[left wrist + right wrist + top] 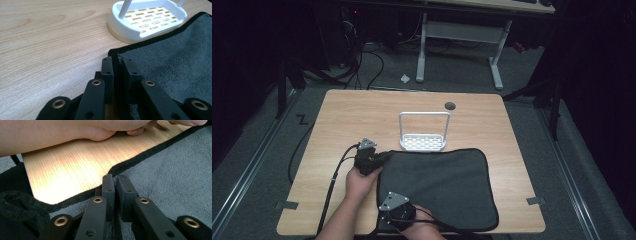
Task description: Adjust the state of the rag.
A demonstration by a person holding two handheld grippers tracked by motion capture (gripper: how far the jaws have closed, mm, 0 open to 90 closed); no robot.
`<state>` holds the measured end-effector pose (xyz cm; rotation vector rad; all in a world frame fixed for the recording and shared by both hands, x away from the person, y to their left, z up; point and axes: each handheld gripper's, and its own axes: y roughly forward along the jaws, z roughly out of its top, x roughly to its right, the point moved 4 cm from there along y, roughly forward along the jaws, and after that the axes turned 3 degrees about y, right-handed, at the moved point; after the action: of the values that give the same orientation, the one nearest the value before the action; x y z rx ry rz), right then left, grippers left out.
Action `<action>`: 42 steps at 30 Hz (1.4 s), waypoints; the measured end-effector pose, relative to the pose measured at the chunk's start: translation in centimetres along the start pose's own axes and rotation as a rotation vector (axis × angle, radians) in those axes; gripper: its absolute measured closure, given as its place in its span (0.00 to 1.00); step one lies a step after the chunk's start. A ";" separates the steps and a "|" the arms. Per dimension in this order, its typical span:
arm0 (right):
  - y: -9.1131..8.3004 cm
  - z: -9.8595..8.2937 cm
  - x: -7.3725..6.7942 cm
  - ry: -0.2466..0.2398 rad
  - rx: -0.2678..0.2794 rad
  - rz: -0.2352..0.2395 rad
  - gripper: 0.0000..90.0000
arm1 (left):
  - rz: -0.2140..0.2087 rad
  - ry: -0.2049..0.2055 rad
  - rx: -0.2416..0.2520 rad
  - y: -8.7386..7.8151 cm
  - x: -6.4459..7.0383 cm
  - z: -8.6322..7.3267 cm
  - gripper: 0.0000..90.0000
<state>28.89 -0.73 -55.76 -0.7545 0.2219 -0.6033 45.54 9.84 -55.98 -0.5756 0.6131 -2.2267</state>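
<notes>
A dark grey towel [439, 187] with a black hem lies flat on the near right part of the wooden table [362, 115]. My left gripper [384, 156] is shut on the towel's far left corner [117, 56], its jaws pinching the hem. At the near left edge of the towel [175, 177], my right gripper [384, 217] is shut on the black hem as well. The left forearm [50, 132] crosses the top of the right gripper view.
A white slotted soap dish [423, 142] with a tall wire handle stands just beyond the towel's far edge, close to my left gripper; its tray [147, 20] is near. A round cable hole [450, 105] lies farther back. Bare wood stretches left and back.
</notes>
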 end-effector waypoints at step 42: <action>-1.9 9.1 -4.5 -0.106 0.285 0.060 0.96 | 0.101 -0.235 0.211 -11.1 -5.5 0.3 0.92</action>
<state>28.08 6.05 -48.07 -0.5004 0.0580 -0.5233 43.21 20.67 -50.43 -0.6687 0.2769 -2.0580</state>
